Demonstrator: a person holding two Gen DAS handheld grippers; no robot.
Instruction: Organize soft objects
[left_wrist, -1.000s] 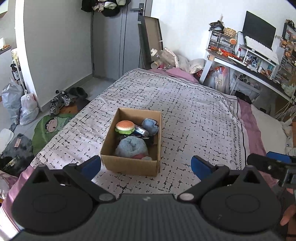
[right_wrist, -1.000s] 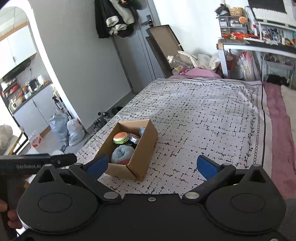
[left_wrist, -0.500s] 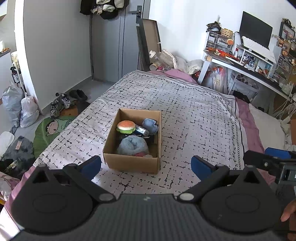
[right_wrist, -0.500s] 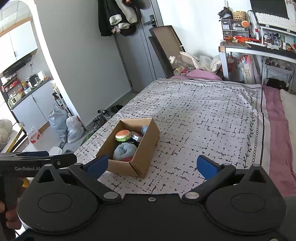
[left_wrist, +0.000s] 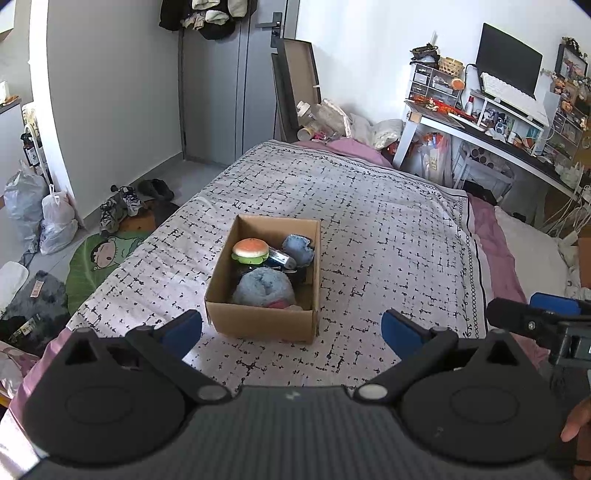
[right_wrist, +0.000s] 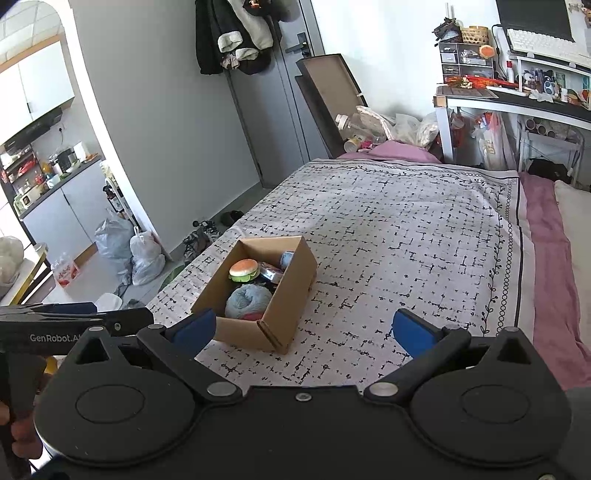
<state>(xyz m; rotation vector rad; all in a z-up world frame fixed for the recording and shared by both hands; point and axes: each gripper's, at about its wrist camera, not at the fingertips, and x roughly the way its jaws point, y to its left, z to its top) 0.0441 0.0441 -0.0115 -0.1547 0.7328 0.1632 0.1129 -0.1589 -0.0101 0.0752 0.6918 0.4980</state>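
Box of soft toys on the bed, both tools held back from it.
The cardboard box (left_wrist: 264, 284) holds a burger toy (left_wrist: 250, 250) and blue plush (left_wrist: 263, 286); left tool (left_wrist: 291, 330) and right tool (right_wrist: 303, 330) both gape wide, empty.

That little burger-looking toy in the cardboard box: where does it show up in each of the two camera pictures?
Left wrist view: the burger toy sits just left of center, in the box's far-left part.
Right wrist view: the burger toy is left of center, mid-height, in the box.
Shared landmark: the cardboard box on the bed.

Soft toys (left_wrist: 264, 280) inside open box (left_wrist: 258, 323)
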